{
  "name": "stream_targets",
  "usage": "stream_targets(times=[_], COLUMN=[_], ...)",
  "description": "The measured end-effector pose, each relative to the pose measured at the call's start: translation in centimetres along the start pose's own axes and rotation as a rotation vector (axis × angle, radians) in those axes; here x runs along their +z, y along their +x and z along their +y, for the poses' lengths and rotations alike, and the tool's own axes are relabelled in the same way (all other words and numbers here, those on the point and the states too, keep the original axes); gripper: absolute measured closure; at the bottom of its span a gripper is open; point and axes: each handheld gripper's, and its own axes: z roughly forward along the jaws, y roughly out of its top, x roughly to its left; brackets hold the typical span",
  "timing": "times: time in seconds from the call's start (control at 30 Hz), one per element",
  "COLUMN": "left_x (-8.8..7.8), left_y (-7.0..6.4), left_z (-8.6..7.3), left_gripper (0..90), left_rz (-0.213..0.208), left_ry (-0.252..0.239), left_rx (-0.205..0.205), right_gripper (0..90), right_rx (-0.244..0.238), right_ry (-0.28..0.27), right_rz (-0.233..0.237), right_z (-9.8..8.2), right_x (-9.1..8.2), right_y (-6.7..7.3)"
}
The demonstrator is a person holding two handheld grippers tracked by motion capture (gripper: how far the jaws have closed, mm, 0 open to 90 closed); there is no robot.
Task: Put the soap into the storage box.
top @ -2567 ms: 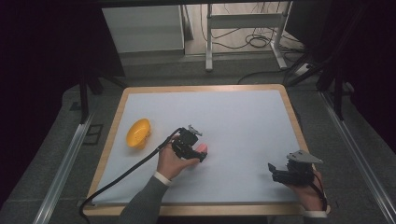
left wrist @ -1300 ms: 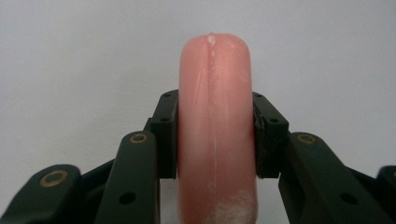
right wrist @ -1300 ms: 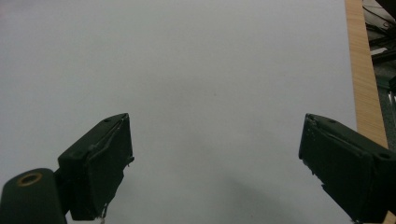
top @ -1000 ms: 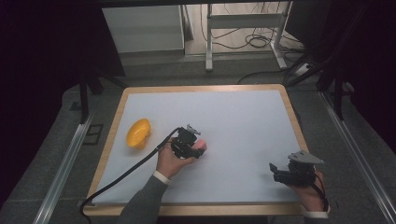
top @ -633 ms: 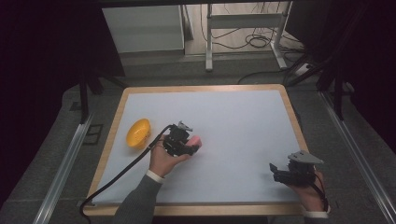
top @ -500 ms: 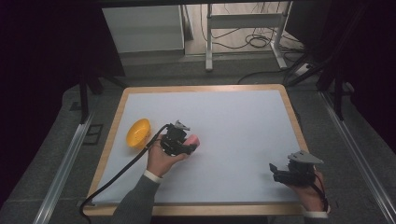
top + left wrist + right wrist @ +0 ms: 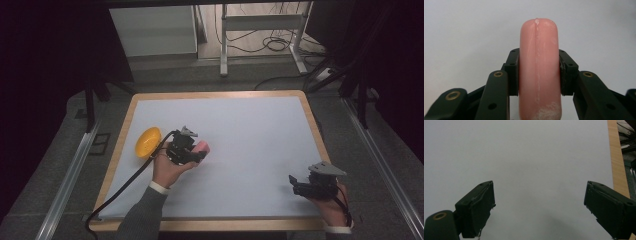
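A pink sausage-shaped piece (image 7: 539, 70) stands between the jaws of my left gripper (image 7: 539, 72), whose pads press on both its sides. In the high view the left gripper (image 7: 197, 150) holds that pink piece (image 7: 203, 146) just above the white mat, right of a yellow bowl (image 7: 148, 141) lying on the mat's left part. My right gripper (image 7: 295, 182) rests low near the mat's front right, jaws pointing left. In the right gripper view its jaws (image 7: 539, 207) stand wide apart with nothing between them.
The white mat (image 7: 250, 125) covers a wooden-edged table (image 7: 216, 94). A black cable (image 7: 120, 192) trails from the left gripper toward the front left corner. Metal rails run along both sides on the floor; a white cabinet and a frame stand behind the table.
The left hand has carried the pink piece leftward, closer to the yellow bowl, and slightly up. The right gripper has stayed put.
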Motion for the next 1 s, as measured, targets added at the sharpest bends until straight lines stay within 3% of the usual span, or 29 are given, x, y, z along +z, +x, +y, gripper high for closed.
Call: stream_targets(times=[0.4, 1.0], left_x=[-1.6, -3.9], left_y=[0.9, 2.7], left_z=[0.1, -0.4], left_gripper=[60.1, 60.2], left_rz=[0.029, 0.073], left_ry=[-0.026, -0.059], left_rx=[-0.001, -0.034], right_gripper=[9.6, 9.6], right_rx=[0.004, 0.005], right_ry=[0.003, 0.003], right_rz=[-0.003, -0.004], right_z=[-0.1, -0.1], right_x=[0.0, 0.0], right_y=[-0.2, -0.2])
